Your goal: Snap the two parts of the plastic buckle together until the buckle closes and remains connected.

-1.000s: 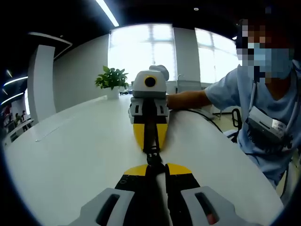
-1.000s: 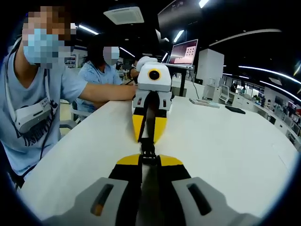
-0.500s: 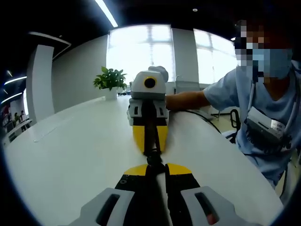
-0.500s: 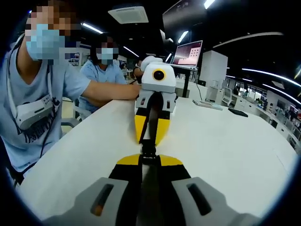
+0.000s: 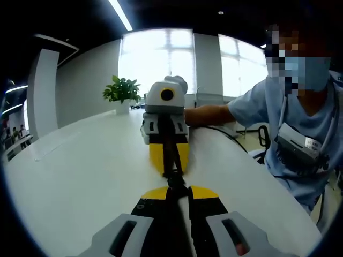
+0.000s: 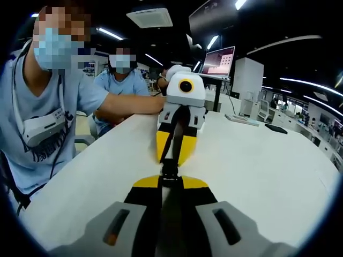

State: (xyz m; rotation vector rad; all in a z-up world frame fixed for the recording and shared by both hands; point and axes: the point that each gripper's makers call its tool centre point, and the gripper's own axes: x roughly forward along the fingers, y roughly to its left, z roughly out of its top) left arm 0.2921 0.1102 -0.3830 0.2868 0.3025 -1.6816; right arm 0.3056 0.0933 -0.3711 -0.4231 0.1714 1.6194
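I hold both grippers low over the table [image 5: 80, 176], nose to nose along its length, each one level and pointing straight at the other.

In the left gripper view my left gripper [image 5: 177, 191] rises from the bottom, its yellow-tipped jaws clenched on one end of the black buckle [image 5: 175, 181]. Facing it is my right gripper [image 5: 168, 170], jaws drawn in on the other end. In the right gripper view the same meeting shows from the other side: right gripper [image 6: 170, 181] at the bottom, left gripper [image 6: 174, 160] beyond it, and the buckle [image 6: 170, 172] bridging the narrow gap between the two sets of tips. The buckle hangs just above the middle of the tabletop; I cannot tell whether its halves have latched.

My forearm [image 5: 206, 113] reaches in from the table's edge to the far gripper.

The table is white and bare where it shows, long with rounded edges. In the left gripper view bright windows [image 5: 161, 61] fill the far wall, and a potted plant [image 5: 121, 92] stands near the table's far end. In the right gripper view a second person [image 6: 124, 83] sits behind, a lit monitor [image 6: 218, 60] stands beyond the far edge, and a dark flat thing [image 6: 275, 128] lies near the table's right edge.
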